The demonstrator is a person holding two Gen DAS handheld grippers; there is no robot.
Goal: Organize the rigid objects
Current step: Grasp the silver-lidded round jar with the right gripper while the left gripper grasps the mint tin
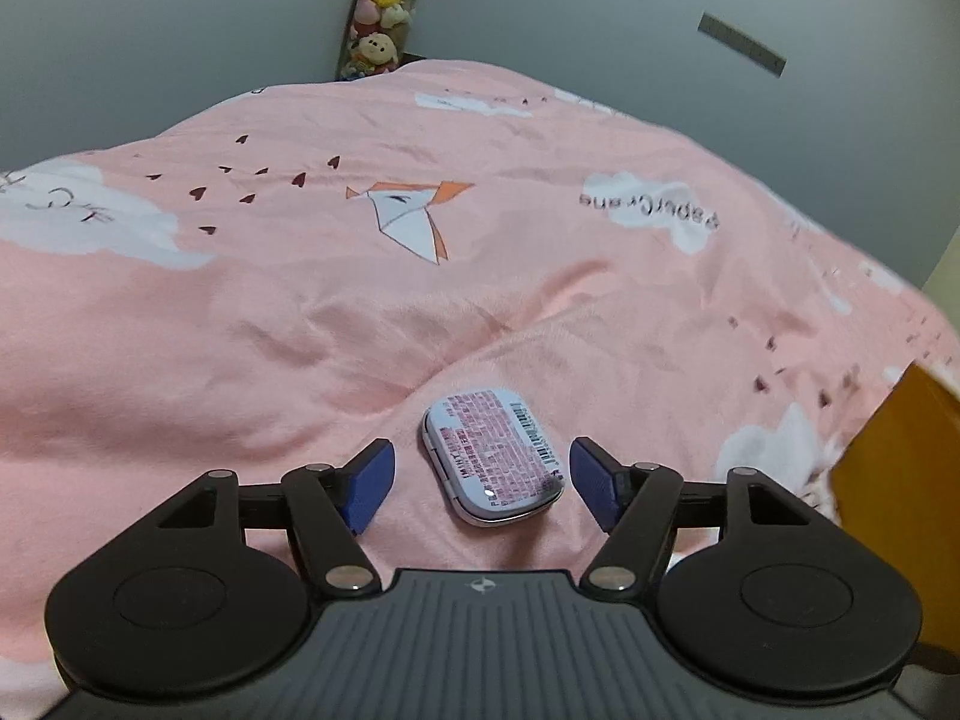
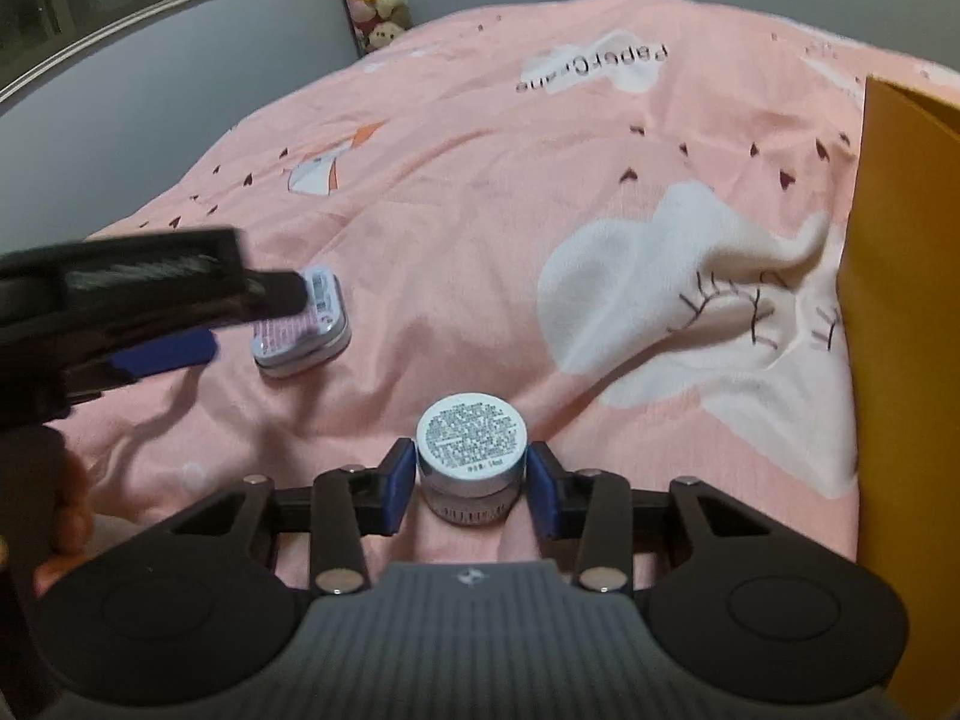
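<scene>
A small flat tin (image 1: pixel 492 456) with pink print on its lid lies on the pink quilt (image 1: pixel 360 300). My left gripper (image 1: pixel 483 477) is open, its blue pads on either side of the tin with gaps both sides. The tin also shows in the right wrist view (image 2: pixel 300 324), partly hidden by the left gripper (image 2: pixel 168 324). A small round jar (image 2: pixel 471 456) with a white printed lid stands on the quilt (image 2: pixel 480 210). My right gripper (image 2: pixel 471 480) has its blue pads right against the jar's sides.
A yellow-brown cardboard box stands at the right edge (image 2: pixel 906 360), also visible in the left wrist view (image 1: pixel 888 480). Plush toys (image 1: pixel 384 6) hang in the far corner by grey walls. The quilt is soft and wrinkled.
</scene>
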